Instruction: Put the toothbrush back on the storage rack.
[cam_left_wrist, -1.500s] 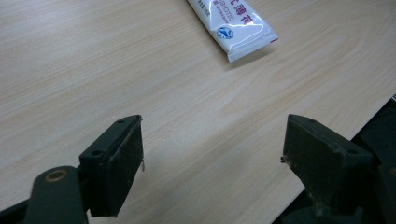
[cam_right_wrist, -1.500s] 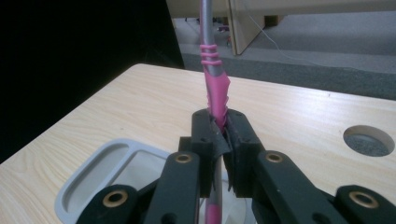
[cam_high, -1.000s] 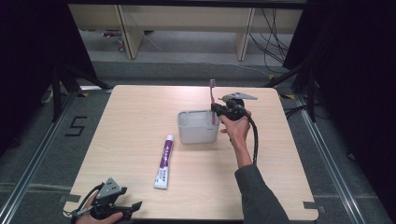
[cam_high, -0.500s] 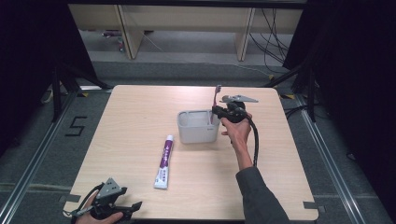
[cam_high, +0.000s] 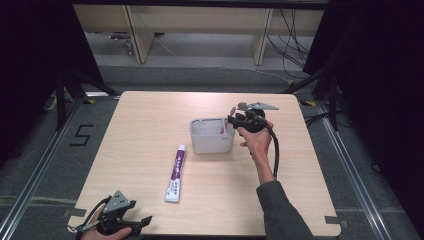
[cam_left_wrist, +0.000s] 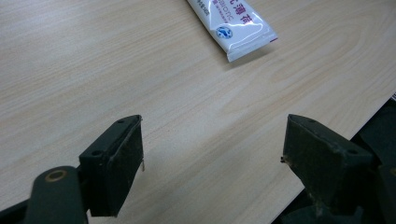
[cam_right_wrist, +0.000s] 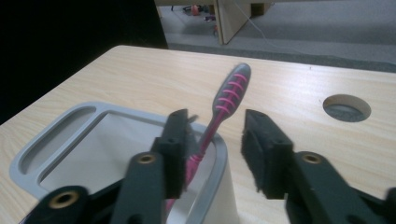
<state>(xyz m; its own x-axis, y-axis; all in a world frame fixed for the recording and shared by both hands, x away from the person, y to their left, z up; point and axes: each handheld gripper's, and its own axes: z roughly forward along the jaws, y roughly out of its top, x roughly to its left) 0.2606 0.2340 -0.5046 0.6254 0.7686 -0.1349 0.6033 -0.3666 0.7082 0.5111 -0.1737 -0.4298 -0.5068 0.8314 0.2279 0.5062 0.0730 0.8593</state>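
Your right jaws (cam_right_wrist: 212, 144) have just been opening, releasing the toothbrush (cam_right_wrist: 219, 109) so it leans in the holder (cam_high: 212, 136) just past bench centre. Left jaws (cam_left_wrist: 212, 161) idle agape at seven o'clock, toothpaste (cam_high: 175, 173) next.

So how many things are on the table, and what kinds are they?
Toothbrush, pink and grey, standing in the holder: 1
Toothpaste tube, white and purple, lying flat: 1
Holder, a grey tub: 1
Total: 3
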